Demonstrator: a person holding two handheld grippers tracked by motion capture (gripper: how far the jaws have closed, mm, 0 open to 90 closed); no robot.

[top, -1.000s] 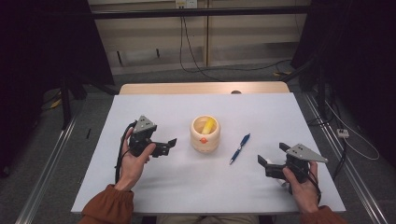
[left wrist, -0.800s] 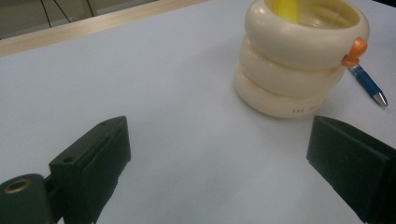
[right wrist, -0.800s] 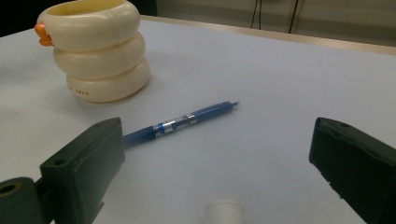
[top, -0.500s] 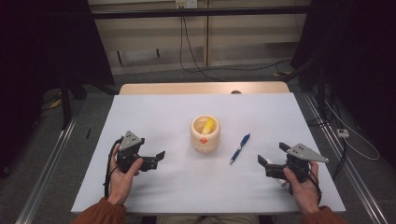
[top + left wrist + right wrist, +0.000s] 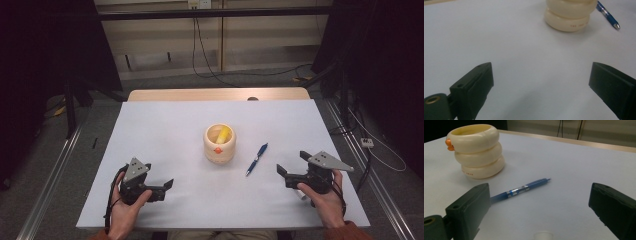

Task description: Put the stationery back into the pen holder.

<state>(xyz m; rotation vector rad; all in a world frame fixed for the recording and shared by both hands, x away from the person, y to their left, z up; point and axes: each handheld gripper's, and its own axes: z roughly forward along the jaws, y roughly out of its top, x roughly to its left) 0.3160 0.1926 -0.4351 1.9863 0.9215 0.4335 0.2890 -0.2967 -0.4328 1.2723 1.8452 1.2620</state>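
Pen holder (image 5: 219, 144), the cream ribbed cup mid-table, looks like what this is about, with the blue pen (image 5: 256, 159) lying just to its right, not touching.

Going left to right: the left gripper (image 5: 165, 187) sits near the front-left of the white table (image 5: 165, 125), jaws spread wide, nothing in them. The cup looks like light, smooth plastic or ceramic, stiff, so probably a bit slippery; I'd guess pinching the rim wall works better than squeezing the round body. There's something yellow inside it. It has an orange tab (image 5: 449, 144) and tiny red print (image 5: 577, 25) low on the base, too small to read. The pen is thin, light and will roll, so grab mid-barrel by the silver band (image 5: 517, 191). The right gripper (image 5: 292, 170) is wide open too, empty, aimed at the pen.
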